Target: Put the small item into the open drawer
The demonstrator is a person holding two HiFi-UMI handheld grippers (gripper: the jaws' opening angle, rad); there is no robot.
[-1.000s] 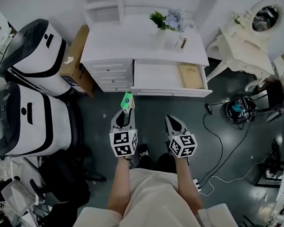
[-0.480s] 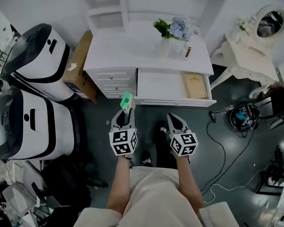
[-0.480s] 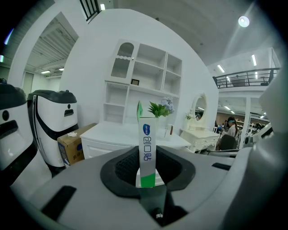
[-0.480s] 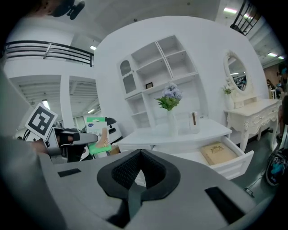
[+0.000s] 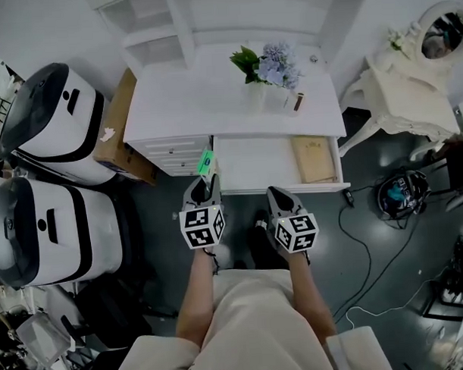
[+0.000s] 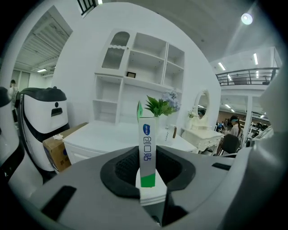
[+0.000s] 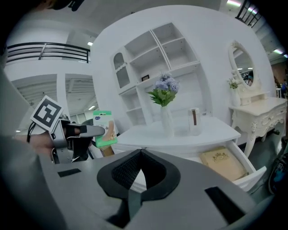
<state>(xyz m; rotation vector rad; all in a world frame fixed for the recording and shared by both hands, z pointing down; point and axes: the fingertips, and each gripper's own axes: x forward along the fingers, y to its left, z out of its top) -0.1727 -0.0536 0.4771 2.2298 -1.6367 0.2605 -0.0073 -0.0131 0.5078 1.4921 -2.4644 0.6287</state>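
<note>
The small item is a slim green and white box [image 5: 206, 162], upright between the pads of my left gripper [image 5: 205, 181], which is shut on it. In the left gripper view the box [image 6: 146, 148] stands in the jaws' notch, facing the white desk [image 6: 108, 134]. The open drawer [image 5: 285, 189] sticks out of the desk just ahead of both grippers, and the box is level with the drawer's left front corner. My right gripper [image 5: 279, 195] is shut and empty, its tips [image 7: 140, 152] together. The right gripper view also shows the box [image 7: 103, 128] held at the left.
A tan book [image 5: 314, 158] lies at the drawer's right end. A vase of flowers [image 5: 261, 69] and a glass jar [image 5: 297, 102] stand on the desk top. Two big white and black machines [image 5: 43, 217] and a cardboard box [image 5: 120, 135] stand left. A vanity table [image 5: 409, 68] and floor cables [image 5: 362, 236] lie right.
Both grippers have moved forward toward the desk, the box still held. The drawer front, a gap away before, now lies right at the gripper tips.
</note>
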